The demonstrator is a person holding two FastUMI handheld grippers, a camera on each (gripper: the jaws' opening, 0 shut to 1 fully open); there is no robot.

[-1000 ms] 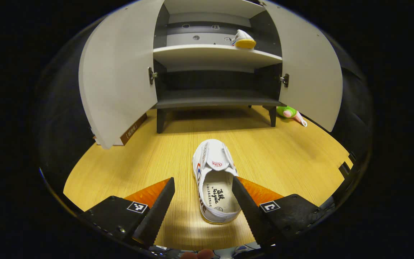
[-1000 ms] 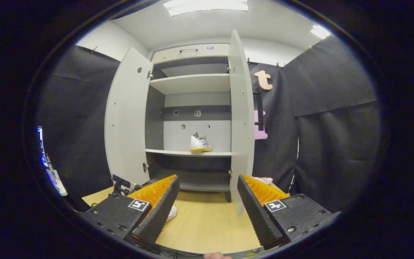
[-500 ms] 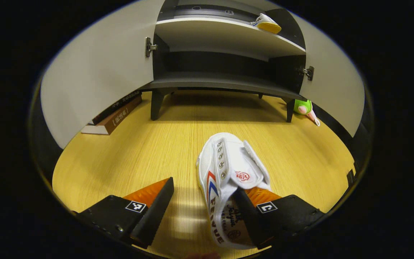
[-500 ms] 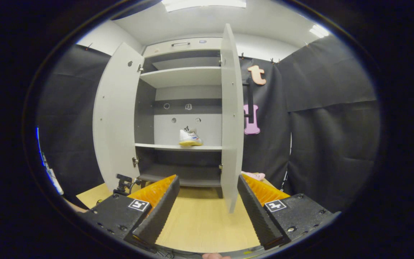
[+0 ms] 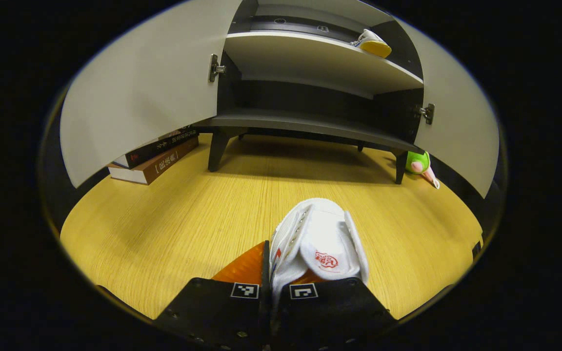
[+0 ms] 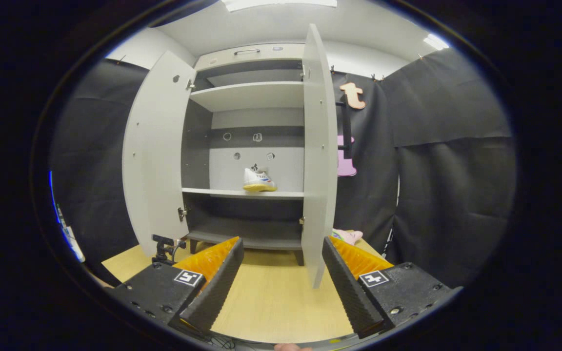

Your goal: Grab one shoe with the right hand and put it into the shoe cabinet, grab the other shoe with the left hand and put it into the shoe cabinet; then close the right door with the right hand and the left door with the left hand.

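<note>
Yellow wood-grain surface (image 5: 173, 214) carries the shoe cabinet (image 5: 310, 83) at its far edge, both doors swung wide; one white shoe (image 6: 259, 180) sits on the middle shelf (image 6: 242, 193); the other shoe (image 5: 317, 241) lies near the surface's near edge, its heel end pinched between the fingers of the left tongs (image 5: 271, 280), which are drawn nearly together on it, toe pointing toward the cabinet; the right tongs (image 6: 281, 273) hang wide apart, holding nothing, facing the right door's (image 6: 317, 161) edge; books (image 5: 156, 156) lie under the left door (image 5: 139, 92); a green toy (image 5: 420, 163) rests by the cabinet's right leg.
</note>
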